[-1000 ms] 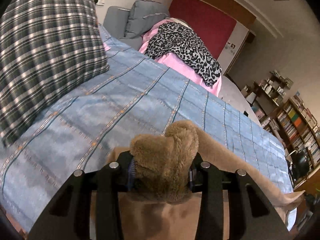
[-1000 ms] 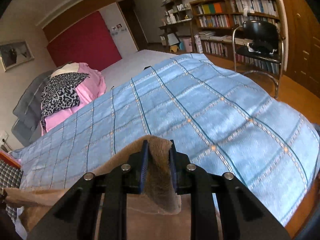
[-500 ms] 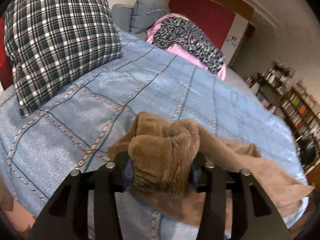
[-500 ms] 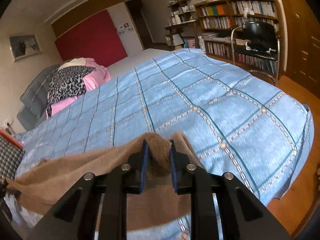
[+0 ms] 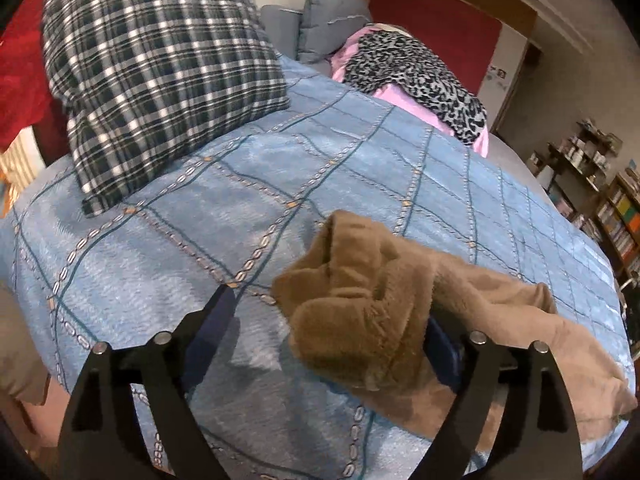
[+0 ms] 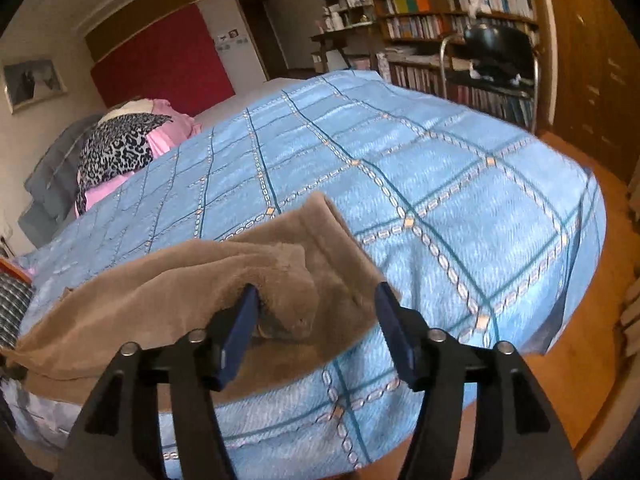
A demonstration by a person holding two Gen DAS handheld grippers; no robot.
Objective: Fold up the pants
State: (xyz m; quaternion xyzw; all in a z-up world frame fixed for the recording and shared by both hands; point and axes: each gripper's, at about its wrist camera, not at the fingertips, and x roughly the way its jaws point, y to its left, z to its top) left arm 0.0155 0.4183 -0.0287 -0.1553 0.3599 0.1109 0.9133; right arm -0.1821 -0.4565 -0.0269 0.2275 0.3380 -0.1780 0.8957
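Note:
The brown fleece pants [image 5: 360, 300] lie across the near edge of the blue checked bedspread [image 5: 240, 184]. My left gripper [image 5: 328, 320] is open; the bunched end of the pants rests between its jaws, against the right one. In the right wrist view the other end of the pants [image 6: 280, 264] lies on the bedspread [image 6: 440, 184]. My right gripper [image 6: 316, 320] is open, with the cloth lying loose between its jaws.
A dark plaid pillow [image 5: 160, 72] lies at the back left of the bed. A leopard-print cloth on pink fabric [image 5: 416, 68] sits at the far side. A black chair [image 6: 496, 60] and bookshelves [image 6: 452, 12] stand past the bed's right edge, over a wooden floor.
Both grippers lowered the pants onto the bedspread and opened, letting go of the cloth. The pants now rest on the bed instead of hanging from the jaws.

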